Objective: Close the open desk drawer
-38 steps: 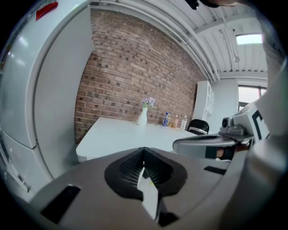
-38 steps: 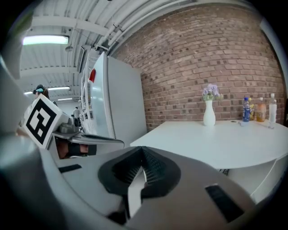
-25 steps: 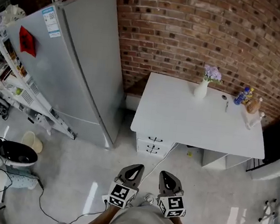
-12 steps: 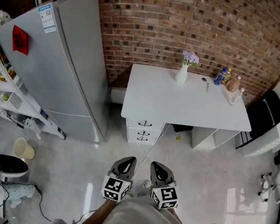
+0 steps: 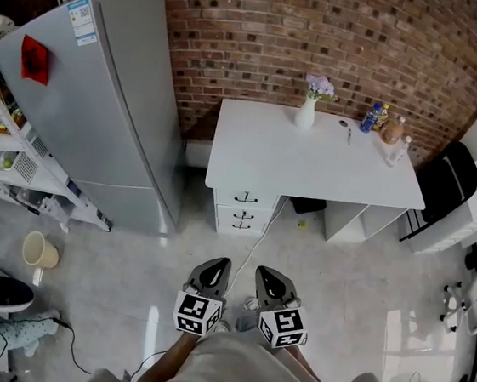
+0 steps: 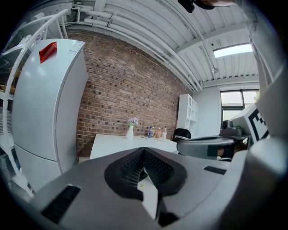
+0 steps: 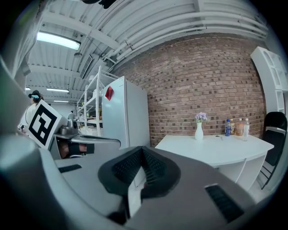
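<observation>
A white desk (image 5: 310, 164) stands against the brick wall, with a unit of three drawers (image 5: 243, 212) under its left end. From this distance I cannot tell which drawer is open. In the head view my left gripper (image 5: 215, 265) and right gripper (image 5: 262, 273) are side by side low in the picture, over the floor and well short of the desk. Both are shut with nothing between their pads. The left gripper (image 6: 144, 151) points toward the desk (image 6: 126, 143), and the right gripper (image 7: 142, 150) shows the desk (image 7: 216, 150) off to its right.
A tall grey fridge (image 5: 103, 102) stands left of the desk, with a shelf rack (image 5: 2, 159) beyond it. A vase of flowers (image 5: 306, 112) and bottles (image 5: 379, 118) sit on the desk. A black chair (image 5: 445, 179), a floor cable (image 5: 258, 248) and a cup (image 5: 40, 250) are nearby.
Both grippers have moved forward together across the floor toward the desk, which now sits closer to the middle of the head view. Their jaws have stayed shut.
</observation>
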`<state>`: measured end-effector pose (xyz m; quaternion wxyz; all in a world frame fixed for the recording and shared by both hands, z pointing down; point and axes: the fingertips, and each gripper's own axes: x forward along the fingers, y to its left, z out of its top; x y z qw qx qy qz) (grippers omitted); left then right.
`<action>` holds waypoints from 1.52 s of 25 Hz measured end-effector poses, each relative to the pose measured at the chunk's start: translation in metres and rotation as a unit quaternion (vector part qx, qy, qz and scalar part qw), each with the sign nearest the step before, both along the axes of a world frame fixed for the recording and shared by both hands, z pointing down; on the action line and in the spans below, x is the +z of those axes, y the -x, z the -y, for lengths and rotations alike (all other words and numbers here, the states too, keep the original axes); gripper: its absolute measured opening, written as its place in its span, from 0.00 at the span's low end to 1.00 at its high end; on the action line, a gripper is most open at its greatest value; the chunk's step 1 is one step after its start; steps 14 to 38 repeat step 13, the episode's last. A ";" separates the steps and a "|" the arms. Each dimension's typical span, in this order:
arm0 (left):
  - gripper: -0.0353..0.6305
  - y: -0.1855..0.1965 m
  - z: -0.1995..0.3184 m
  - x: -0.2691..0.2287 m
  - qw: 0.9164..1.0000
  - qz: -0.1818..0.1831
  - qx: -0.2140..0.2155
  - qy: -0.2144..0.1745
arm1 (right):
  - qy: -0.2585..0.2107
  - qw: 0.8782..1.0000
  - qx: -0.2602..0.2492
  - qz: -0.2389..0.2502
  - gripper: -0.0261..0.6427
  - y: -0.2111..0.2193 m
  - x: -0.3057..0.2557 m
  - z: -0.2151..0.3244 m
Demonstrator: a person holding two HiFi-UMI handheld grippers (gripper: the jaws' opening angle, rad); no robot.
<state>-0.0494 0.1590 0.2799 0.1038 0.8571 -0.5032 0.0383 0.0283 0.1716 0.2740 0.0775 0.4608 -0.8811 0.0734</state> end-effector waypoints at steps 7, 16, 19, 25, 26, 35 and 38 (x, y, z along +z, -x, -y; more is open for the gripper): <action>0.07 -0.001 -0.008 0.003 1.000 0.002 0.001 0.004 | -0.005 1.000 -0.003 0.000 0.06 0.003 -0.001 -0.009; 0.07 -0.004 -0.013 0.007 1.000 0.005 0.001 0.007 | -0.007 1.000 0.001 0.002 0.06 -0.002 0.001 -0.013; 0.07 -0.004 -0.013 0.007 1.000 0.005 0.001 0.007 | -0.007 1.000 0.001 0.002 0.06 -0.002 0.001 -0.013; 0.07 -0.004 -0.013 0.007 1.000 0.005 0.001 0.007 | -0.007 1.000 0.001 0.002 0.06 -0.002 0.001 -0.013; 0.07 -0.004 -0.013 0.007 1.000 0.005 0.001 0.007 | -0.007 1.000 0.001 0.002 0.06 -0.002 0.001 -0.013; 0.07 -0.004 -0.013 0.007 1.000 0.005 0.001 0.007 | -0.007 1.000 0.001 0.002 0.06 -0.002 0.001 -0.013; 0.07 -0.004 -0.013 0.007 1.000 0.005 0.001 0.007 | -0.007 1.000 0.001 0.002 0.06 -0.002 0.001 -0.013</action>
